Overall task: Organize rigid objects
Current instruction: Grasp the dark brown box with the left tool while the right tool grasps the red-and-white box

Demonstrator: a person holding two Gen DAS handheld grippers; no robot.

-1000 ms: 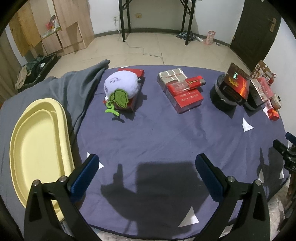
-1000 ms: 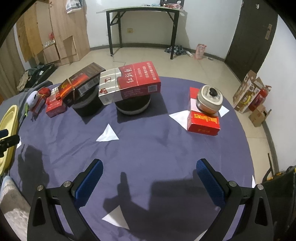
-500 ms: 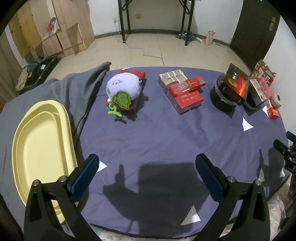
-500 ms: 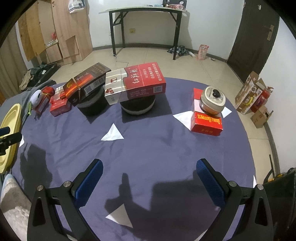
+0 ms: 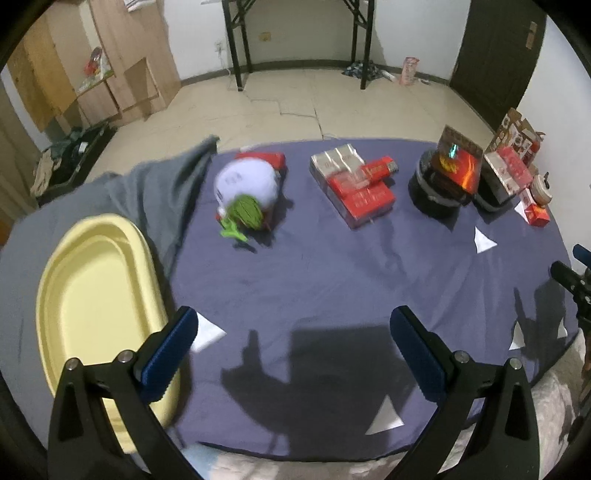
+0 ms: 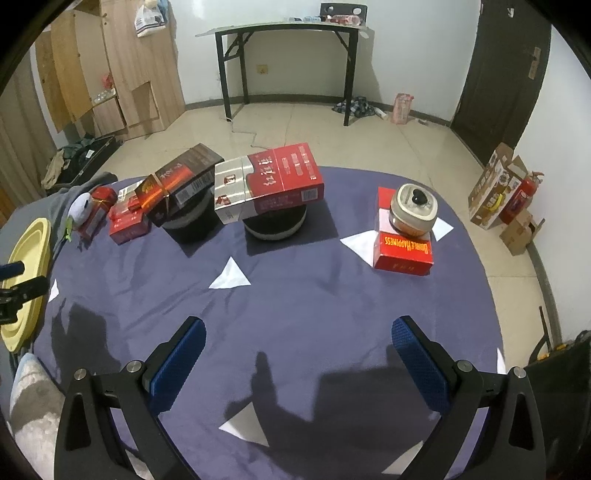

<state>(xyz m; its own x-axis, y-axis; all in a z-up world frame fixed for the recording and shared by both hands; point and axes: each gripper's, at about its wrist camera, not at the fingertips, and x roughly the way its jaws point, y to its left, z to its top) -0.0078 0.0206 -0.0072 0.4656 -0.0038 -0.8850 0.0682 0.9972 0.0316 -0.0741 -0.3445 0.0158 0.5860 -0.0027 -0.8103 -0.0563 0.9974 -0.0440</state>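
A purple-clothed round table (image 5: 332, 266) holds several boxes. In the left wrist view a white plush with a green leaf (image 5: 245, 188) lies on a red box, and red and silver cartons (image 5: 354, 188) lie mid-table. In the right wrist view a dark carton (image 6: 181, 182) and a red and silver carton (image 6: 269, 184) rest on round black stands, and a small round jar (image 6: 413, 208) sits on a red box (image 6: 402, 245). My left gripper (image 5: 293, 354) is open and empty above the near edge. My right gripper (image 6: 297, 363) is open and empty above the near edge.
A yellow oval tray (image 5: 92, 302) lies at the table's left on a grey cloth (image 5: 155, 188). White paper triangles (image 6: 229, 275) lie on the cloth. A black folding table (image 6: 288, 33) and a dark door (image 6: 498, 74) stand beyond.
Both grippers have drawn back and tilted up a little, so the objects sit farther off in view. The jaws have stayed open. Nothing on the table moved.
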